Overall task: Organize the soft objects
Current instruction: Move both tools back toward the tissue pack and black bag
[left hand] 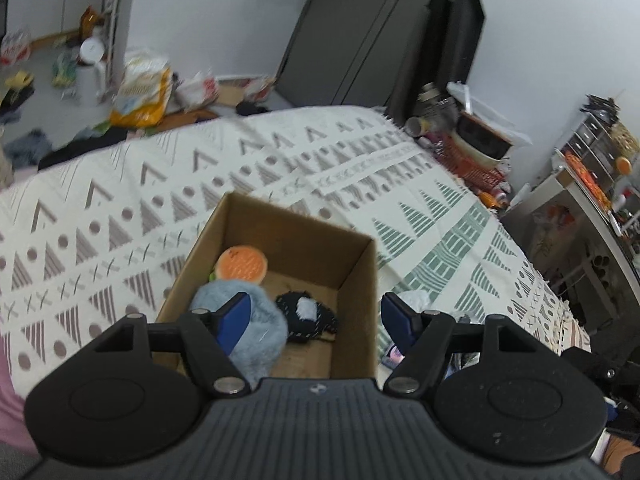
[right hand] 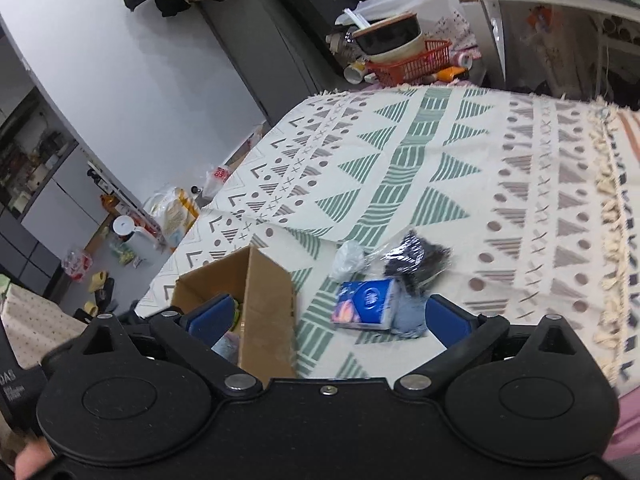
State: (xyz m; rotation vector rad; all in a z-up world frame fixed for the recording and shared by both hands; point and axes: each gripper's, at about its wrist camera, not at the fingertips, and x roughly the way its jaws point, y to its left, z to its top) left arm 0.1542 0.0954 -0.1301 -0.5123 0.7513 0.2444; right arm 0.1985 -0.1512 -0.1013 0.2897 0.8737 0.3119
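- The left hand-held gripper [left hand: 316,316] hangs wide apart over the box [left hand: 362,280], holding nothing.
- The right hand-held gripper [right hand: 328,320] is wide apart too, near the tissue pack [right hand: 366,304].

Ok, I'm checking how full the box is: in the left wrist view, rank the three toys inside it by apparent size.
1. Fluffy blue plush, though it sits nearest the camera, which may enlarge it.
2. Orange burger toy and black-and-white plush: they look alike, so no ranking.
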